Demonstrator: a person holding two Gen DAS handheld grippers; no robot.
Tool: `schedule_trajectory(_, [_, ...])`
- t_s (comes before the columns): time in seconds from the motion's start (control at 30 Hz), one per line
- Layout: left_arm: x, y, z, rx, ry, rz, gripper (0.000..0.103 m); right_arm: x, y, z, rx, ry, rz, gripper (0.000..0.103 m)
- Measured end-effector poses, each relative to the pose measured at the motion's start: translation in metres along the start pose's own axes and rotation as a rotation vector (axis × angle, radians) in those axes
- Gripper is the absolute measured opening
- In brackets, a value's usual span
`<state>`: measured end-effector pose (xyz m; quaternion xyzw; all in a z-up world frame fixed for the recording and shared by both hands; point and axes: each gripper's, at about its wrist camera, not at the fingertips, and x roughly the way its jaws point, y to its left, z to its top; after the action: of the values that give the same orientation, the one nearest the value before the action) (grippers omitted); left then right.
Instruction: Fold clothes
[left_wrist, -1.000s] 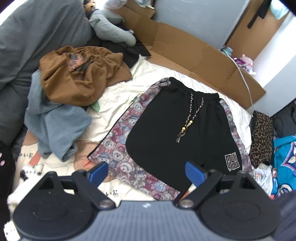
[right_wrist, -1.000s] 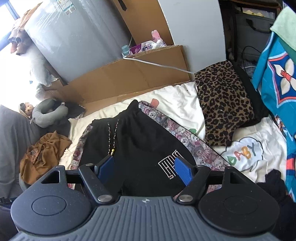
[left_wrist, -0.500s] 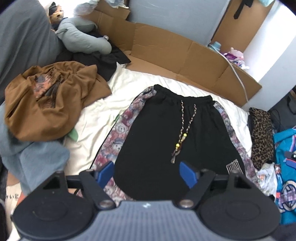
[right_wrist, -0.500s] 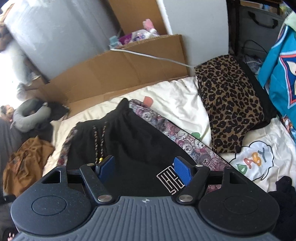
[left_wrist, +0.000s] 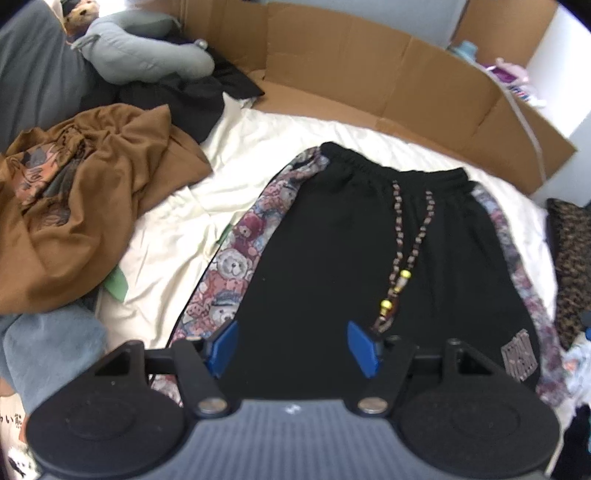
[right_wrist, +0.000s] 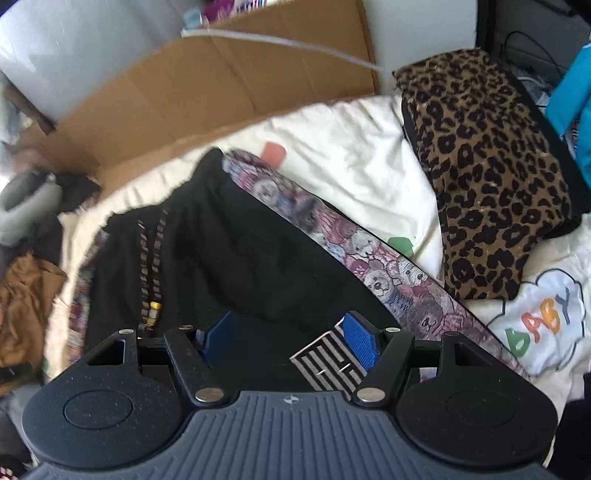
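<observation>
Left gripper (left_wrist: 291, 345), jaws closing on nothing, and right gripper (right_wrist: 290, 338), parted and empty, hover over black drawstring shorts with bear-print side panels (left_wrist: 332, 266), flat at twelve o'clock on cream bedsheet (left_wrist: 177, 218). Soft, light, limp: pinch hem corners.

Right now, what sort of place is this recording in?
Probably a bedroom: black shorts lie spread on a bed's cream sheet, a crumpled brown garment and a grey pillow lie beside them, and flattened cardboard lines the far edge.
</observation>
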<state>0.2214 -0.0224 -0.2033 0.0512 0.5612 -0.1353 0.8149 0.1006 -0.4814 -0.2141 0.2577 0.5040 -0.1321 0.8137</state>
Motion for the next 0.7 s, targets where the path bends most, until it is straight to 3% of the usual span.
schedule_trajectory(0.13, [0.029,-0.002,0.012,-0.003,0.013,0.017,0.068,0.037,-0.014,0.001,0.009,0.031,-0.029,0.073])
schedule_trajectory(0.23, [0.051,0.004,0.018,-0.037,0.015,0.009,0.068,0.062,-0.031,0.0,0.099,0.029,-0.021,0.072])
schedule_trajectory(0.4, [0.087,0.01,0.018,-0.032,0.008,0.004,0.066,0.089,-0.054,-0.01,0.174,-0.048,-0.034,0.072])
schedule_trajectory(0.57, [0.12,0.015,0.012,-0.004,0.036,-0.032,0.048,0.104,-0.072,-0.025,0.253,-0.118,-0.047,0.067])
schedule_trajectory(0.7, [0.141,0.021,0.006,-0.005,0.064,-0.039,0.041,0.107,-0.066,-0.027,0.26,-0.155,-0.076,0.066])
